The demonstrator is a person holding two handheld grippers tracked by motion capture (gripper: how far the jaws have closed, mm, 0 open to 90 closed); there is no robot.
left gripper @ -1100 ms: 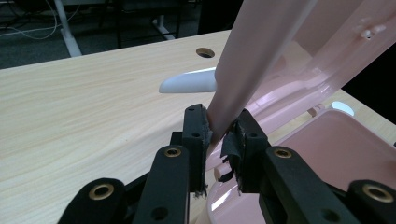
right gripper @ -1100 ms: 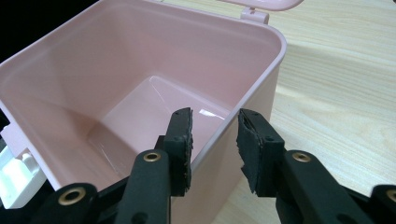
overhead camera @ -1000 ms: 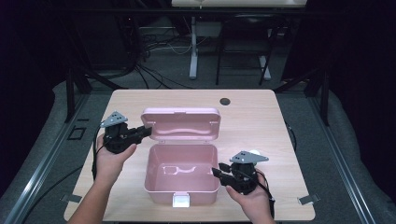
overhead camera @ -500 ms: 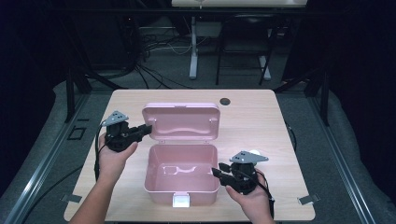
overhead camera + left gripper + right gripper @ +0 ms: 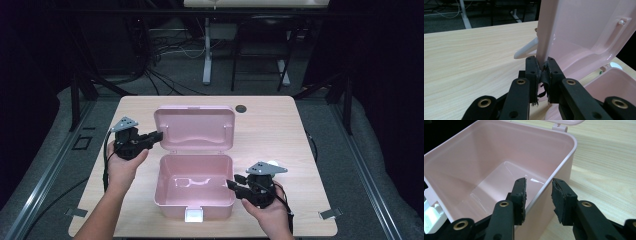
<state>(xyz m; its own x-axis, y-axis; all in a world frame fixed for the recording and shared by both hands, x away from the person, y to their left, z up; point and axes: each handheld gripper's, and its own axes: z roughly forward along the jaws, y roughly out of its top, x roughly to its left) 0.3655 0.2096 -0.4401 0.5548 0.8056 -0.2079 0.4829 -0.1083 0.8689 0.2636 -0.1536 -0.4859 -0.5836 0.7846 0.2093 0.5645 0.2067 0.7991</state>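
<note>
On the wooden table (image 5: 300, 130), your left gripper (image 5: 541, 68), jaws just closing, clamps the pink plastic box's raised lid (image 5: 579, 32); your right gripper (image 5: 539, 195) straddles the box wall (image 5: 564, 162), jaws apart.

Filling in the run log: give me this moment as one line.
left tongs: closing, clamped on lid edge, lid upright | right tongs: open, straddling box wall, pads apart from it | box interior: empty

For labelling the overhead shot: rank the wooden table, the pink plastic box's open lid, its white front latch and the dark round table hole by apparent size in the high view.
1. Light wooden table
2. Pink plastic lid
3. White front latch
4. Dark round hole, slightly smaller than the latch; it lies farther from the camera, so that pair is unsure.
</note>
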